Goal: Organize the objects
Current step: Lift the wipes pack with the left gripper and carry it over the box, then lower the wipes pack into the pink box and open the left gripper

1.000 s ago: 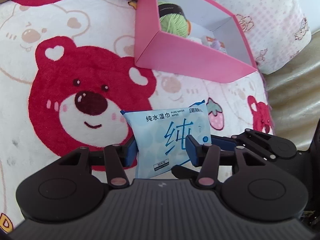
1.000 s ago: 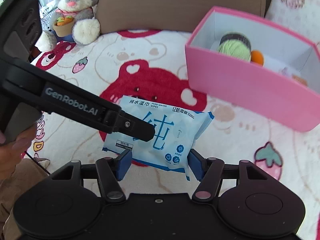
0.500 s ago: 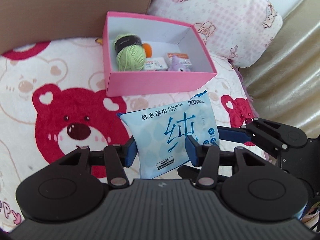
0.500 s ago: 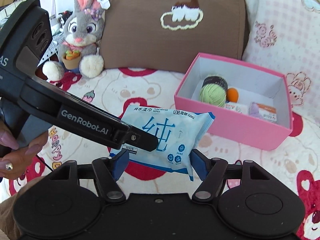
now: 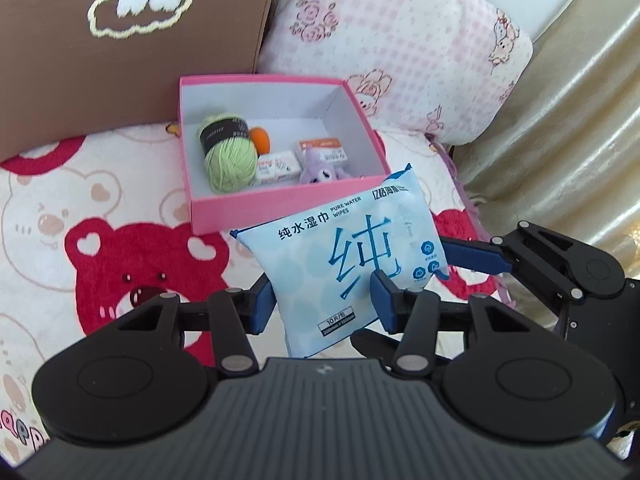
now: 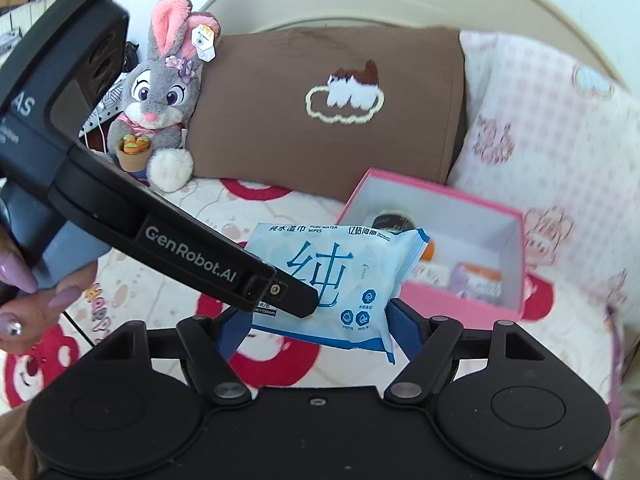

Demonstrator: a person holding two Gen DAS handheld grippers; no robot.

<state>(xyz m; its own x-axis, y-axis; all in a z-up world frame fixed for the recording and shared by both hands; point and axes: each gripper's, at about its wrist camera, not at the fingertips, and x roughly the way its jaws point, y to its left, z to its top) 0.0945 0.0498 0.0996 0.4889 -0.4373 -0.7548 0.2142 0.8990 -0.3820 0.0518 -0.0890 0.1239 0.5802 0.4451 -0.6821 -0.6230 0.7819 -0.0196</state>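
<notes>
Where a second ago it hung low over the bear-print blanket [image 5: 120,208], we now hold the pale blue soft wipes packet [image 5: 352,264] level with the open pink cardboard box [image 5: 280,204], left gripper [image 5: 322,300] and right gripper [image 6: 316,322] both clamped on it, delivery seemingly imminent.

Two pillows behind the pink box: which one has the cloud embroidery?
The brown pillow, left of the pink checked pillow. It carries a stitched cloud outline; the checked one has only printed roses and bears.
</notes>
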